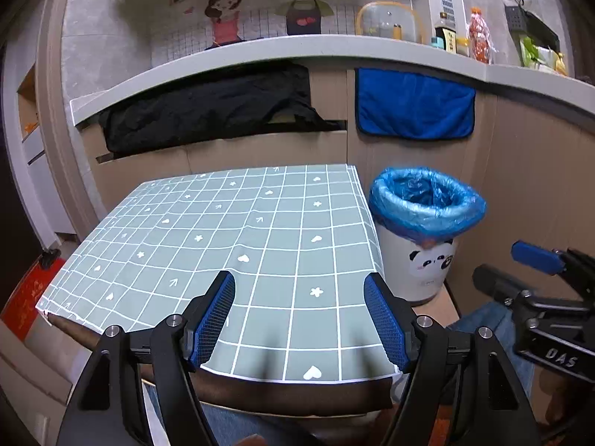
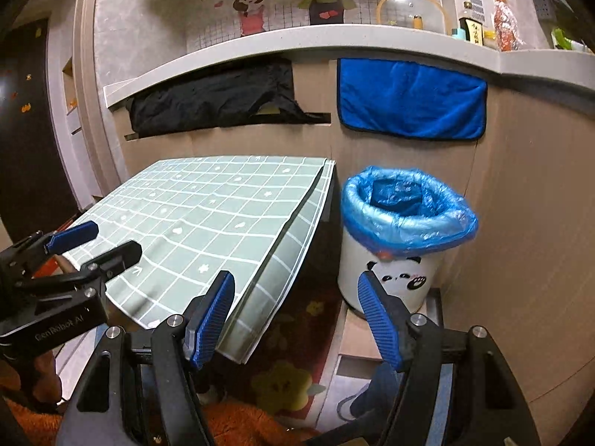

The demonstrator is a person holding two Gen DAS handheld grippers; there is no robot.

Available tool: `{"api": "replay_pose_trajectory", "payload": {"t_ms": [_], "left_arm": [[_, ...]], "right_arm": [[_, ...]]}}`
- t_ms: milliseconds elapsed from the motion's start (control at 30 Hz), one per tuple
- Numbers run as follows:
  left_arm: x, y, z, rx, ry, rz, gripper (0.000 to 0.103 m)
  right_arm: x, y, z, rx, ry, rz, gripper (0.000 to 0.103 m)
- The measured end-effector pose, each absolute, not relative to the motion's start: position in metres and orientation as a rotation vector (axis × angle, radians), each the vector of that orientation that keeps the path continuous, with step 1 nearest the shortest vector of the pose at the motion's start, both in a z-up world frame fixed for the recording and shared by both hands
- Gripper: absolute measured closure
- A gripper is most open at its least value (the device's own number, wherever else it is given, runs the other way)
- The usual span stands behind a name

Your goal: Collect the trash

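A white panda trash bin [image 1: 427,260] with a blue plastic liner [image 1: 427,200] stands on the floor right of a small table; it also shows in the right wrist view [image 2: 394,278]. The table wears a green grid tablecloth [image 1: 230,241], also in the right wrist view [image 2: 208,215]. I see no trash on the cloth. My left gripper [image 1: 299,316] is open and empty above the table's near edge. My right gripper [image 2: 295,316] is open and empty, off the table's right corner and in front of the bin. Each gripper shows in the other's view.
A grey counter ledge [image 1: 297,48] runs behind, with bottles and a clear lid on it. A blue towel [image 1: 414,104] and a black cloth [image 1: 208,107] hang below it. A brown floral rug [image 2: 293,353] lies by the bin. Cardboard panels line the wall.
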State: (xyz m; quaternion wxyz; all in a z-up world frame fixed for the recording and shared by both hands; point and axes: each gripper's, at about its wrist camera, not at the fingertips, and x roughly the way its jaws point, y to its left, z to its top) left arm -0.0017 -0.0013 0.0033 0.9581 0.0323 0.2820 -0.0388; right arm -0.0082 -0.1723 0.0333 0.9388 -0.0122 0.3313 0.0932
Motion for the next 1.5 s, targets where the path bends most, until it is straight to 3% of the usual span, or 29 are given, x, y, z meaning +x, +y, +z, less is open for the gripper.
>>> {"api": "replay_pose_trajectory", "payload": {"t_ms": [1500], "left_arm": [[-0.011, 0.0, 0.006, 0.012, 0.577, -0.118, 0.031]], "right_arm": [[-0.02, -0.17, 0.039, -0.047, 0.64, 0.176, 0.037]]}}
